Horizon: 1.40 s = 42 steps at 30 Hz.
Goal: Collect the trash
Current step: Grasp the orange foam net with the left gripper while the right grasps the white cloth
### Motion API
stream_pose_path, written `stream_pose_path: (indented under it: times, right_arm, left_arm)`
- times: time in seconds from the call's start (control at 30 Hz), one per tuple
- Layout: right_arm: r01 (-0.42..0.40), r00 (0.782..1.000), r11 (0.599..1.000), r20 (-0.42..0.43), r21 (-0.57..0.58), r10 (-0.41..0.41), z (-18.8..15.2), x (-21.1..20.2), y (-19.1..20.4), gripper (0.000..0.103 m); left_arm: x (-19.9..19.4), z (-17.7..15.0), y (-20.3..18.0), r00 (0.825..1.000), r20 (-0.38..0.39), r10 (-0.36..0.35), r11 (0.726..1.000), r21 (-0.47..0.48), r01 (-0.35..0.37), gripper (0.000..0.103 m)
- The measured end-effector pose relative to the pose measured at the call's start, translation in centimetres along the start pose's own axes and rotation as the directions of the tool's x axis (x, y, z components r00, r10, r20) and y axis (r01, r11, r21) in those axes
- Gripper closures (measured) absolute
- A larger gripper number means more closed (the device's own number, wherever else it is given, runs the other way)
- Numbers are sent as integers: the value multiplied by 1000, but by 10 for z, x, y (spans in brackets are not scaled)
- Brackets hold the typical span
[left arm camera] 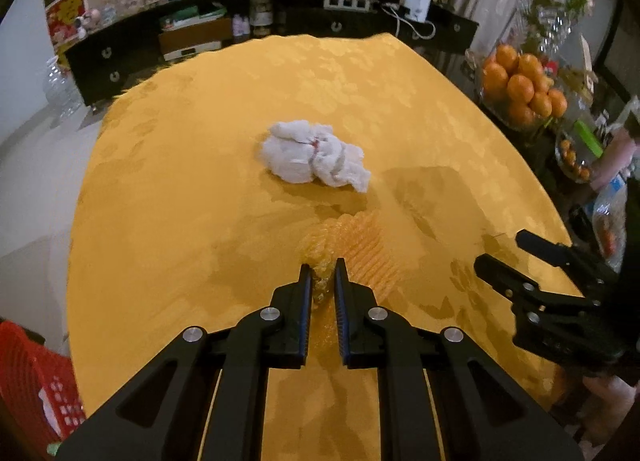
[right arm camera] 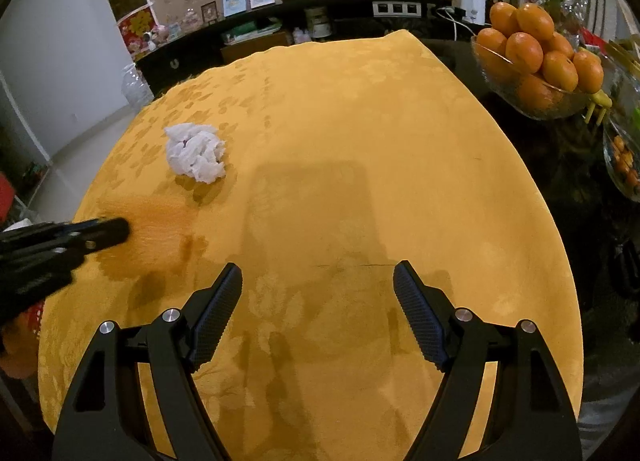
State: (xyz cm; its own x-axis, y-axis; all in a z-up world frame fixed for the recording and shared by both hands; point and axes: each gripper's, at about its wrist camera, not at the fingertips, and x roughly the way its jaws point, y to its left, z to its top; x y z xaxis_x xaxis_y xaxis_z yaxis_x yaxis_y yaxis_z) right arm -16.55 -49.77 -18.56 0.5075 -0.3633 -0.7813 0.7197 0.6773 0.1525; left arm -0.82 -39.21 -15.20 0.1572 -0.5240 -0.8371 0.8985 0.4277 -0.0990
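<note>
Gripping: the left tongs [left arm camera: 323,273] are seen clamped on one end of an orange foam fruit net [left arm camera: 356,245], the rest of which lies on the bench [left arm camera: 160,189] just beyond the tips.
Right tongs: the right tongs [right arm camera: 318,281] are held wide apart over bare cloth at the near right, with nothing between them.
Remaining trash: a crumpled white tissue [left arm camera: 314,157] is found near the bench centre, beyond the net and apart from it.
Container: a red basket [left arm camera: 28,377] is noted off the near left edge; whether it is the bin cannot be told.
Step in hand: pick-up of the net, judged secured but not yet lifted clear.
Next move: a lift and carry toward a container is called for; the tissue is left for the free tongs.
</note>
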Motion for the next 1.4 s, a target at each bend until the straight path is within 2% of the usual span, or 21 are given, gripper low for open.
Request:
stream_pose_path:
  times: [0.43, 0.63, 0.97, 1.3, 1.37, 1.4]
  right_arm:
    - [-3, 1000, 995, -6, -98, 3, -2, 1, 24, 28]
    - [-24, 1000, 987, 8, -157, 25, 26, 11, 51, 28]
    - [-46, 999, 967, 2, -252, 48, 88, 65, 104, 28]
    - [-11, 999, 956, -35, -294, 1, 100, 108, 120, 28]
    - [-12, 1000, 954, -31, -300, 2, 99, 108, 122, 31]
    - [-18, 999, 951, -39, -308, 6, 98, 109, 123, 37]
  left_arm:
    - [-64, -42, 57, 994, 67, 83, 993, -89, -77, 93]
    - [-89, -57, 91, 989, 94, 117, 982, -163, -101, 93]
    - [-105, -79, 129, 982, 94, 163, 958, -253, -135, 93]
    - [-115, -91, 158, 976, 86, 202, 933, -319, -165, 93]
    - [-116, -91, 160, 975, 84, 206, 931, -325, -169, 93]
    - [-116, -91, 161, 975, 83, 207, 930, -327, -170, 93]
